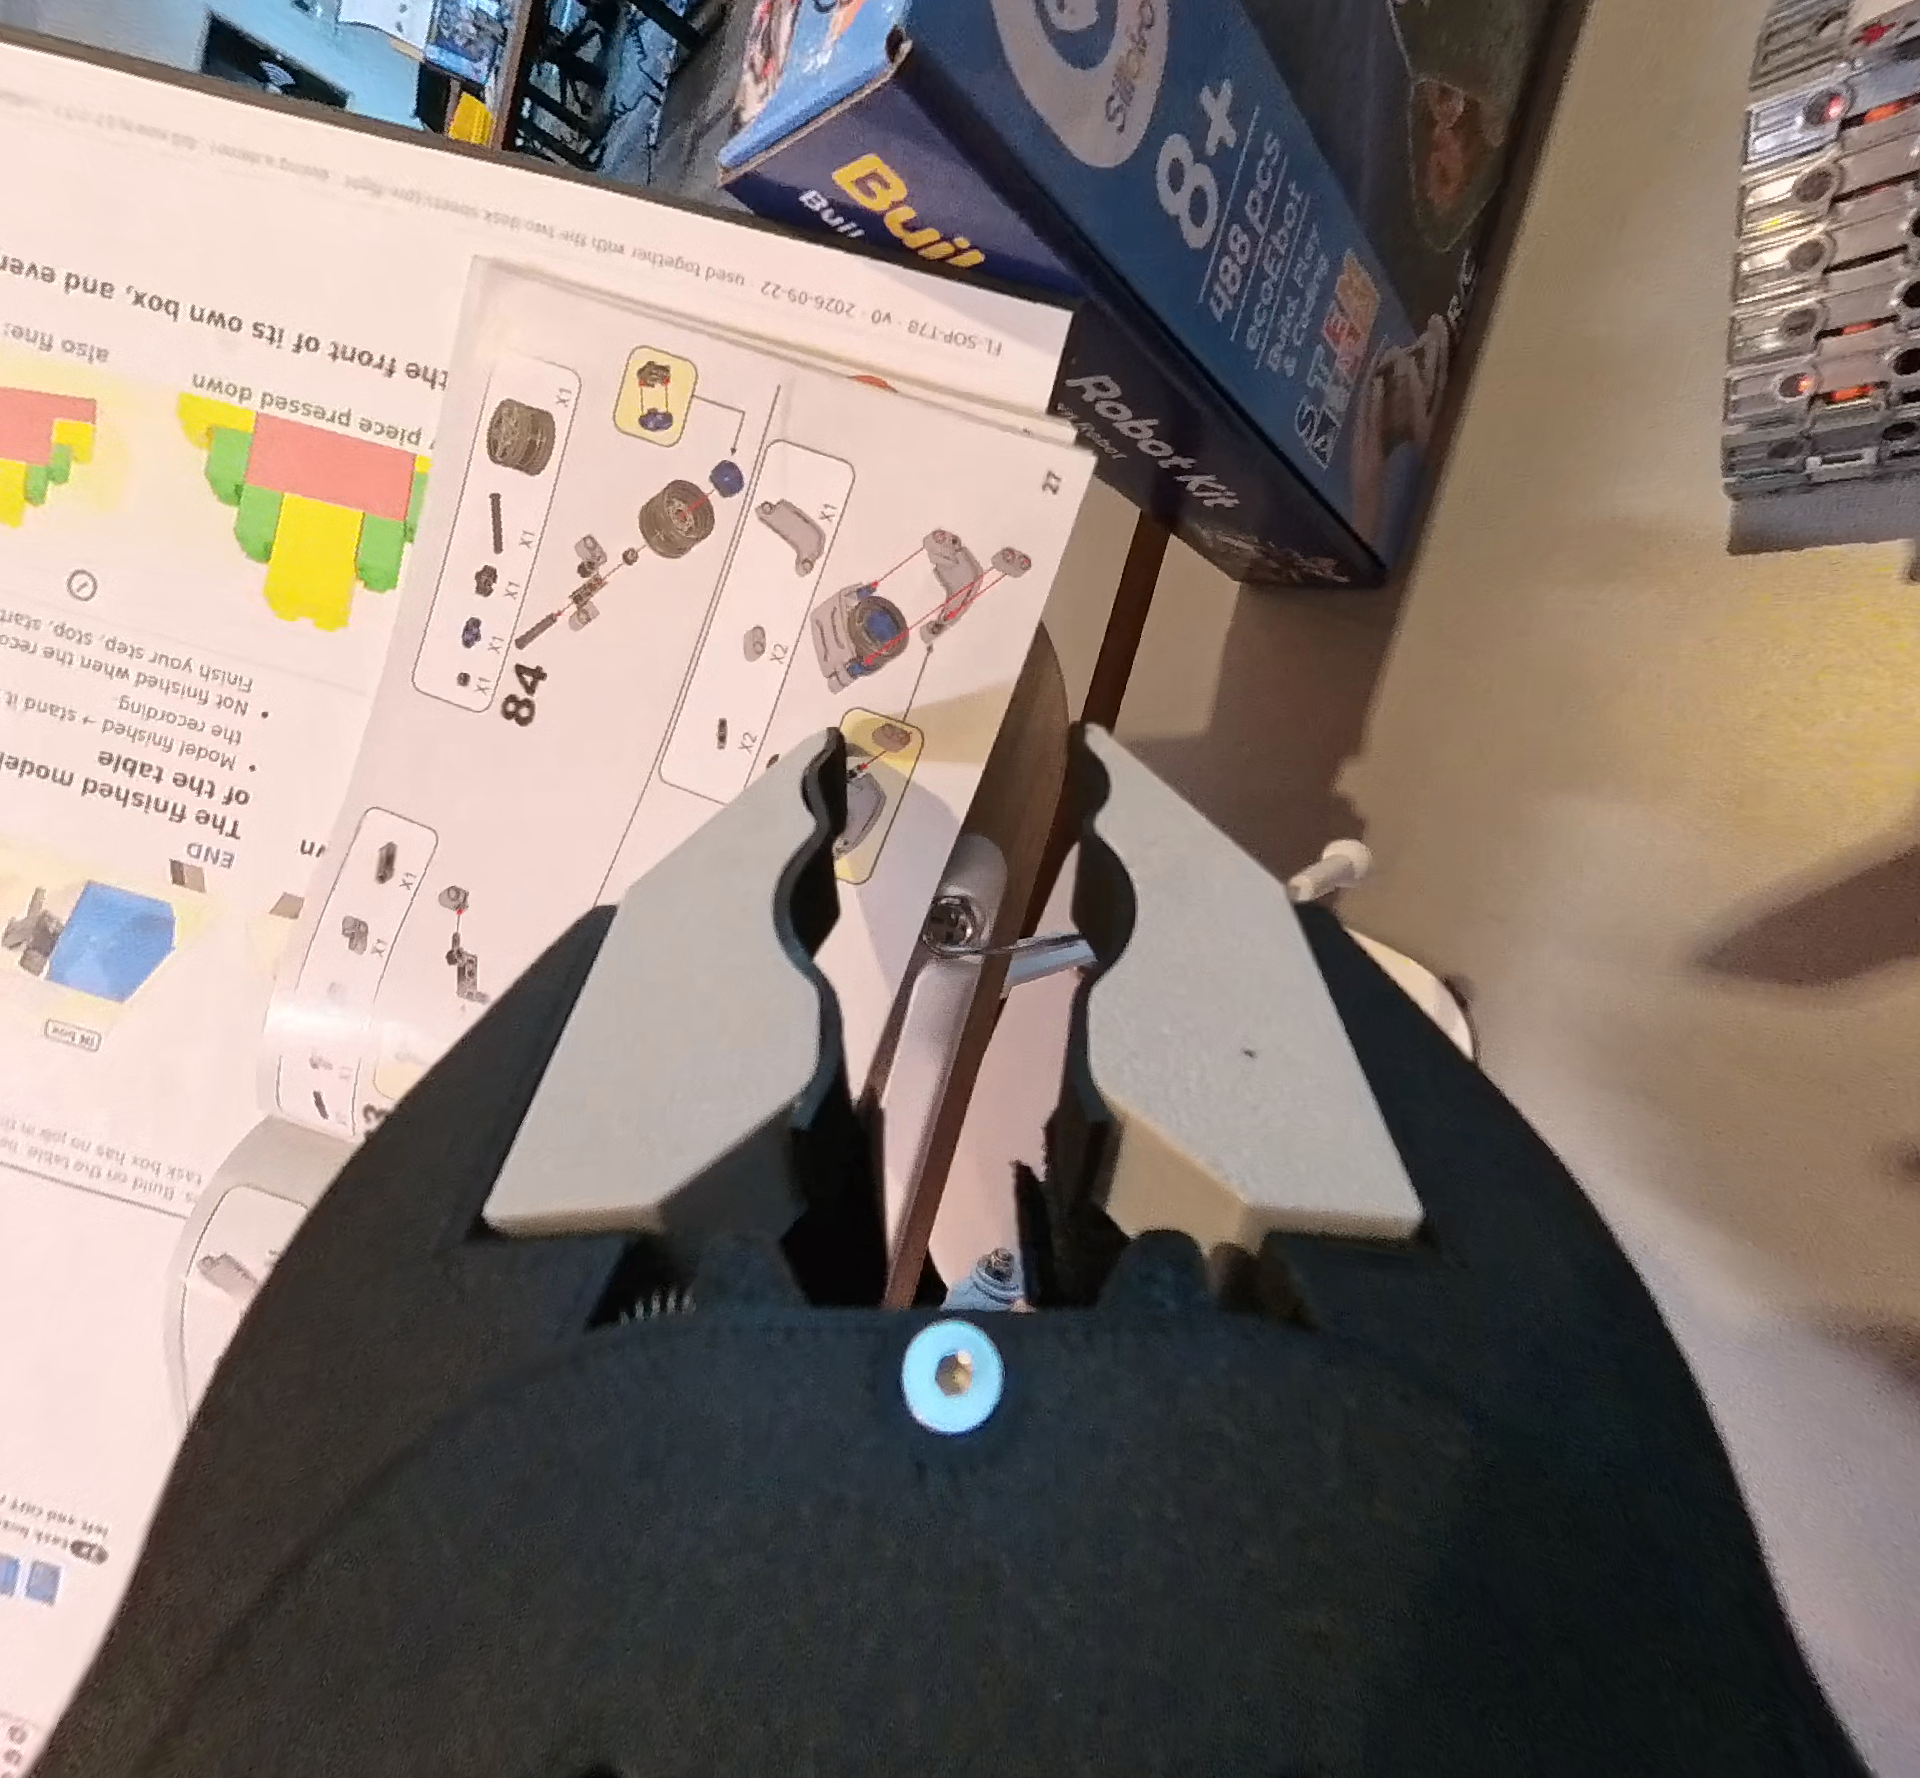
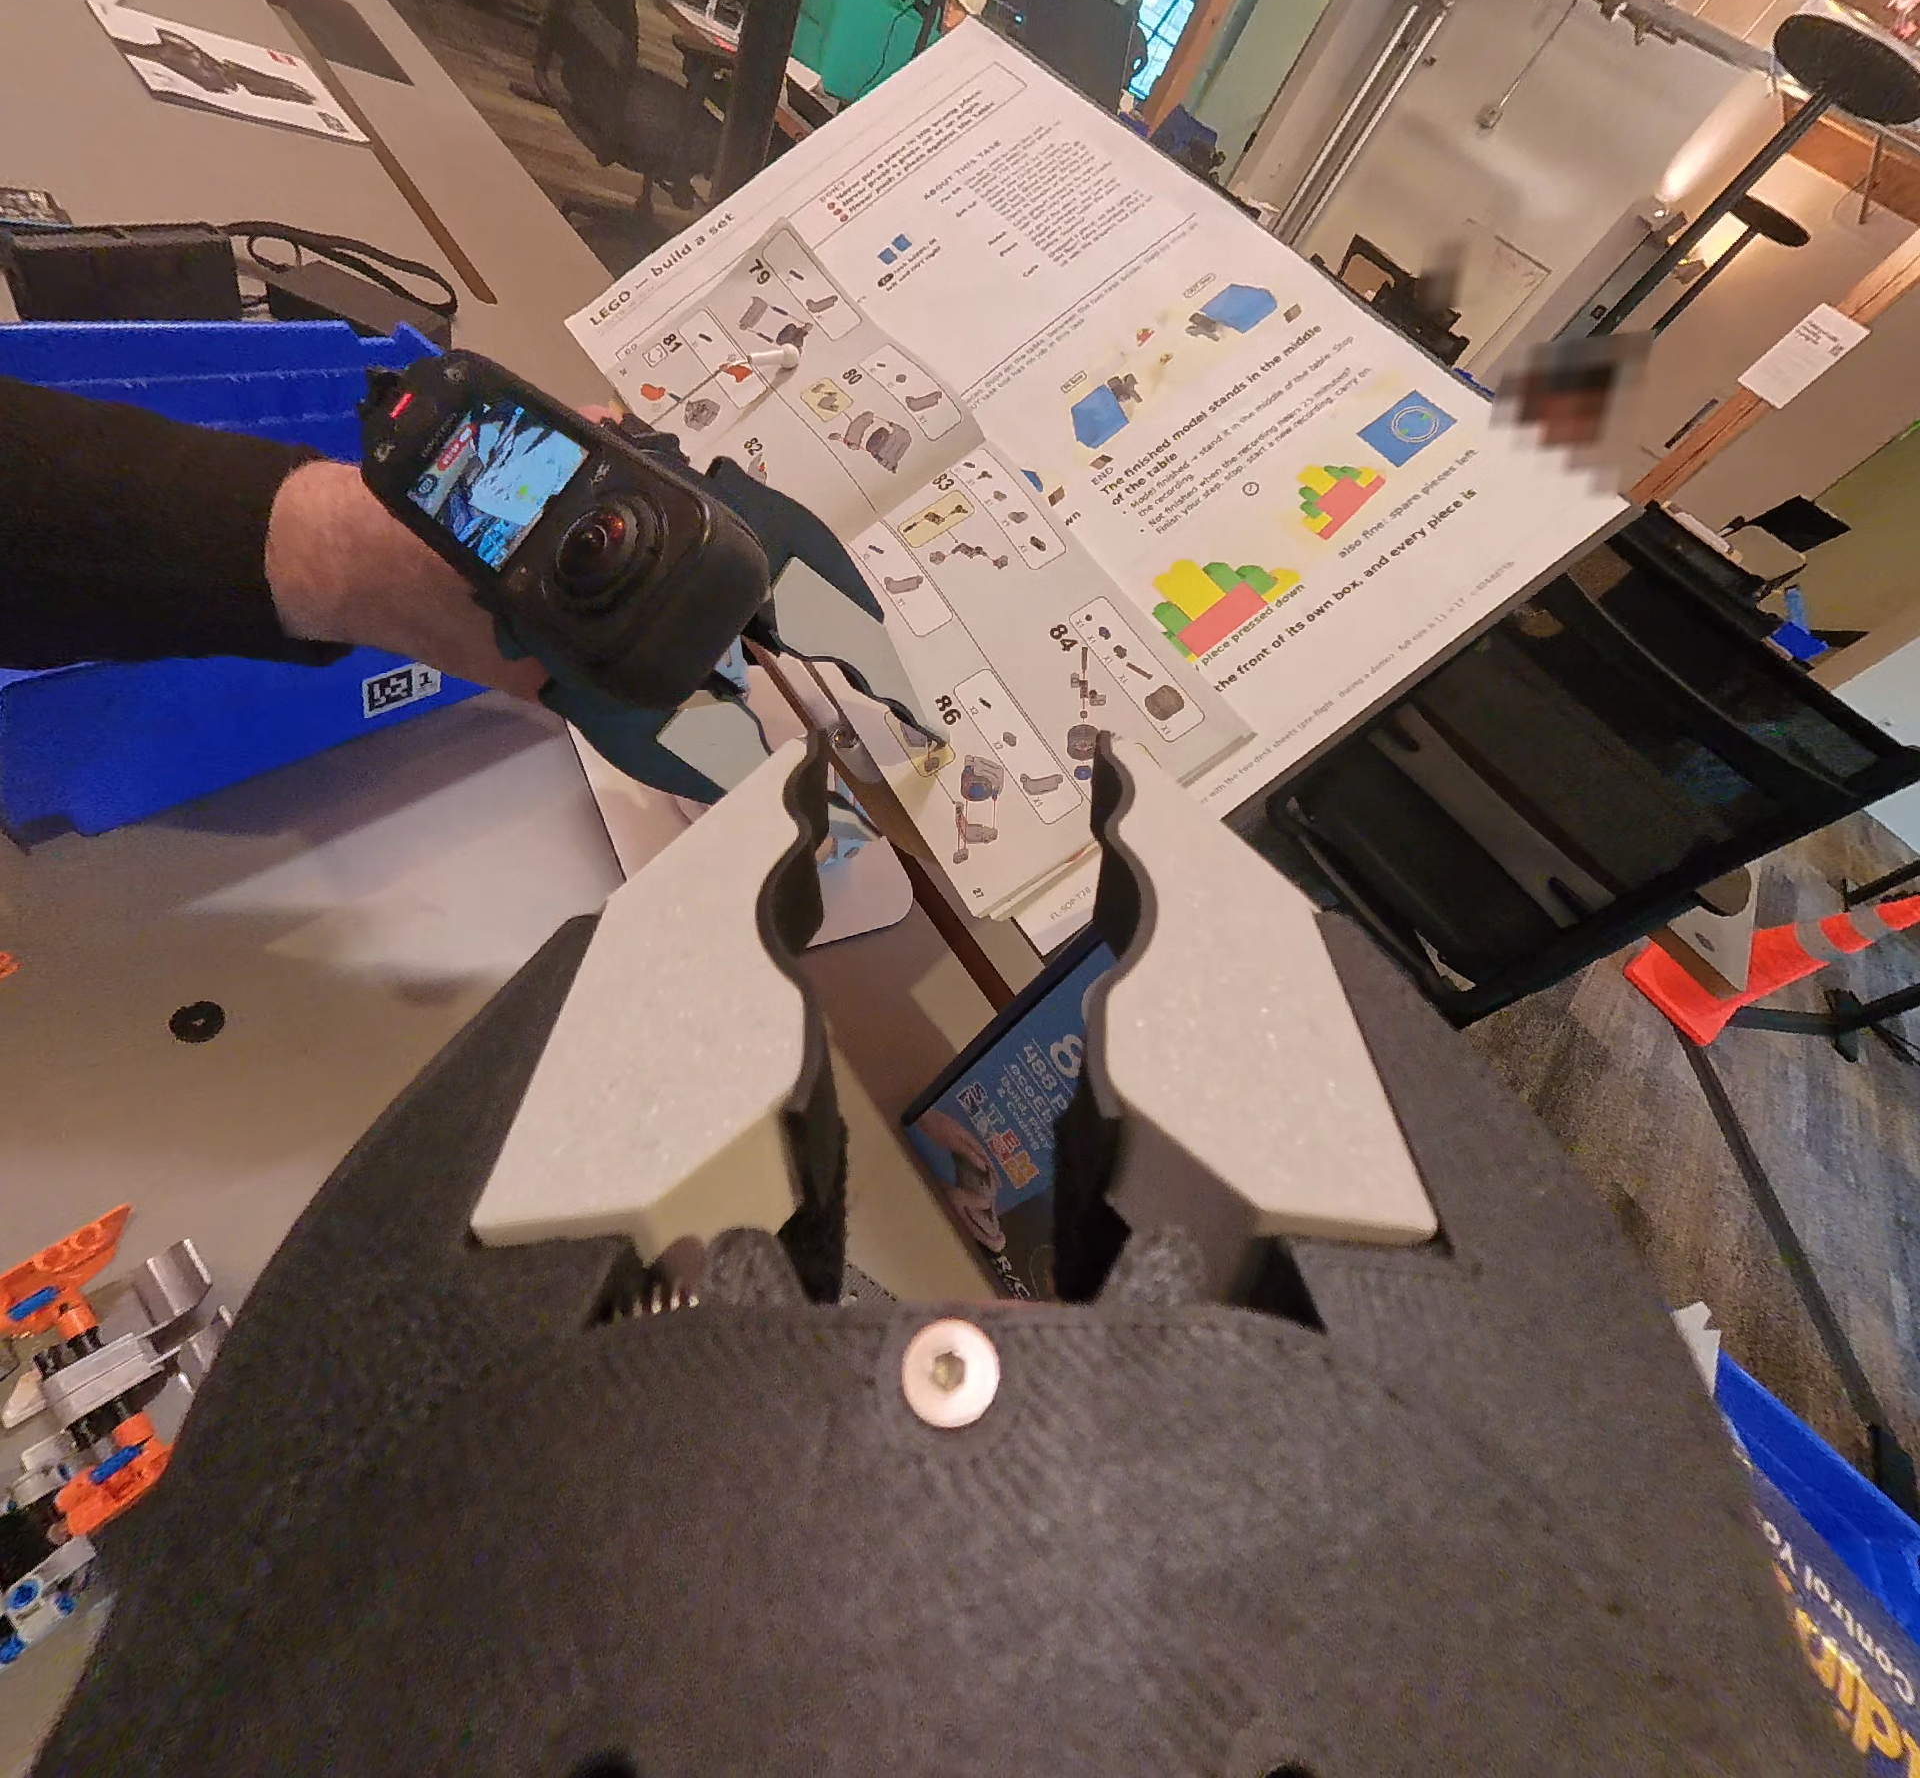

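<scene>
1. The left tool [image 1: 956,752] is hovering over the brown front edge of the grey bench [image 2: 312,949]. Its grey fingers are standing apart and are clamping nothing.
2. The right tool [image 2: 961,772] is hovering with its fingers spread wide. Nothing is sitting between them.
3. An open, stapled instruction booklet with parts diagrams [image 1: 727,585] is lying just ahead of both tools, on top of a large white printed sheet [image 1: 208,689].
4. A partly assembled orange, grey and black brick model [image 2: 83,1365] is lying on the bench, well to the left of the right tool. Neither tool is touching it.
5. A blue cardboard kit box [image 1: 1143,118] is lying ahead and right of the left tool. In the right wrist view it is showing through the gap between the fingers.
6. A blue plastic bin [image 2: 156,710] is sitting behind the person's hand [image 2: 395,575], which is carrying the left tool.
7. Hard to make out:
   - A white and silver fitting with a screw [image 1: 935,1001] is showing between the left fingers. Its identity is unclear, as is whether its metal pin is touching the right finger.
   - The brick model is being cut off by the frame edge.
   - The far room is blurring out.
</scene>
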`<move>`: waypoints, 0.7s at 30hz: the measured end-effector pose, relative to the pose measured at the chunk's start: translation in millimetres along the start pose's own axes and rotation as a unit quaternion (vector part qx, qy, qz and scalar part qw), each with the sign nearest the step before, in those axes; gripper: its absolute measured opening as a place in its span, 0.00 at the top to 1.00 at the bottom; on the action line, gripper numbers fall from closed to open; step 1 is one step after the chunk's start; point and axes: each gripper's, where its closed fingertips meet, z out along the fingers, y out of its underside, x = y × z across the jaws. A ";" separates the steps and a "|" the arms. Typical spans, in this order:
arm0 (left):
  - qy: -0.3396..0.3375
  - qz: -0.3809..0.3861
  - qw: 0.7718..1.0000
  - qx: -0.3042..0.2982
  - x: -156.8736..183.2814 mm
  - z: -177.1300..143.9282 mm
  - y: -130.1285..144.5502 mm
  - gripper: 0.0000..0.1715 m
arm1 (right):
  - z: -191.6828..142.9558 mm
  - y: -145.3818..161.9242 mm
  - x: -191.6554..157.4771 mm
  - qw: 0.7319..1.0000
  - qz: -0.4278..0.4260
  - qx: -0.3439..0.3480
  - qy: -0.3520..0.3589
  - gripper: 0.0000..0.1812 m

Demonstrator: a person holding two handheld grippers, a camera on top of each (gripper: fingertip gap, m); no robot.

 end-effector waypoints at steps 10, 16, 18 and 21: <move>0.022 -0.012 1.000 0.004 2.3 -4.7 1.5 0.97 | -1.3 -2.2 -1.8 1.000 -0.003 0.003 -0.003 0.73; 0.068 -0.062 0.996 0.019 5.6 -7.1 2.7 1.00 | -5.3 -6.0 -2.1 1.000 -0.003 0.009 -0.005 0.74; 0.089 -0.079 0.993 0.025 6.6 -8.1 3.0 1.00 | -5.8 -6.3 -2.1 1.000 -0.003 0.010 -0.005 0.74; 0.113 -0.104 0.988 0.032 6.0 -9.5 3.6 1.00 | -5.5 -5.4 -1.8 1.000 -0.002 0.008 -0.006 0.74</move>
